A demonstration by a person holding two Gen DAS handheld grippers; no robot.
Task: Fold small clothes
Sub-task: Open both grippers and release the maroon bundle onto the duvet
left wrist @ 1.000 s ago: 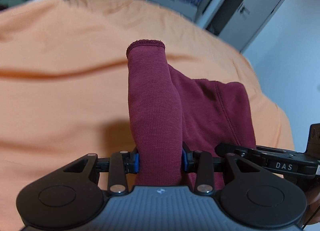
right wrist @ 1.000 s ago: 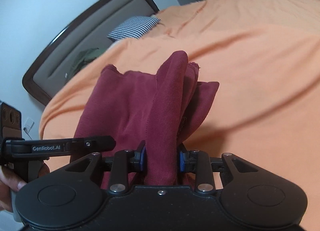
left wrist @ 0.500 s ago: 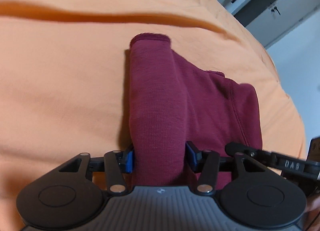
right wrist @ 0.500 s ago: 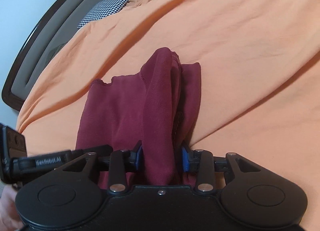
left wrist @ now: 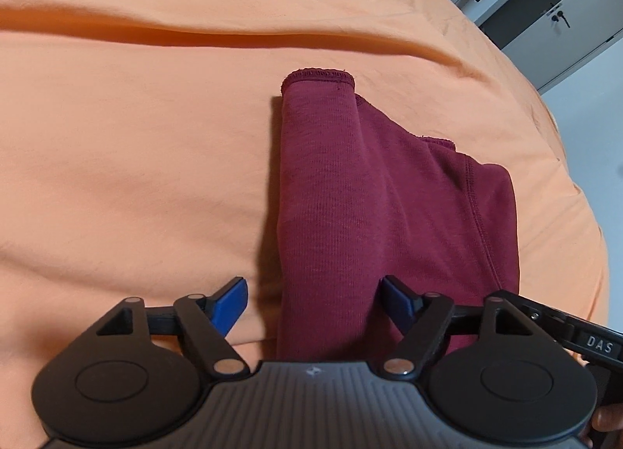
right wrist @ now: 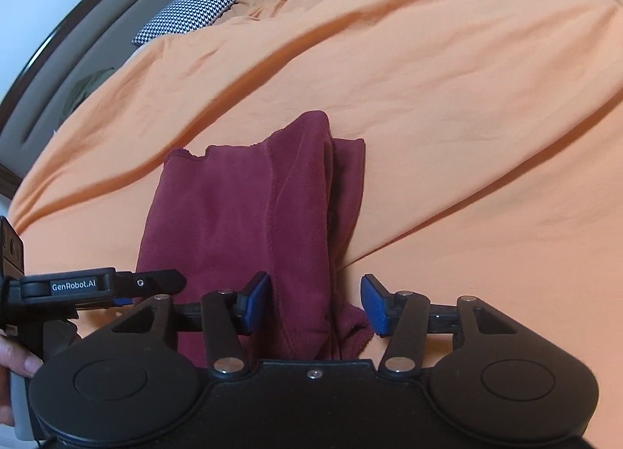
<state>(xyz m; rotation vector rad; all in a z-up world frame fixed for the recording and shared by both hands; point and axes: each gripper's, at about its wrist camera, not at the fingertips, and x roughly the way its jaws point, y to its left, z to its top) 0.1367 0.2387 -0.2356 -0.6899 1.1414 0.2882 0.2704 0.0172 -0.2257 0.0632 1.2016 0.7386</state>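
Jaws stand wide on both the left gripper [left wrist: 313, 301] and right gripper [right wrist: 315, 303], straddling the folded maroon knit garment [left wrist: 370, 196] on the orange bedsheet [left wrist: 136, 157]; the fold looks laid, so backing clear comes next.

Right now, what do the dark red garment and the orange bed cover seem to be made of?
The dark red garment looks like a soft, matte knit, probably cotton jersey: fine ribs run along it and stitched seams show. The orange bed cover looks like a thin, smooth woven sheet with a matte finish; it lies in long soft creases. The exact fibres cannot be told.
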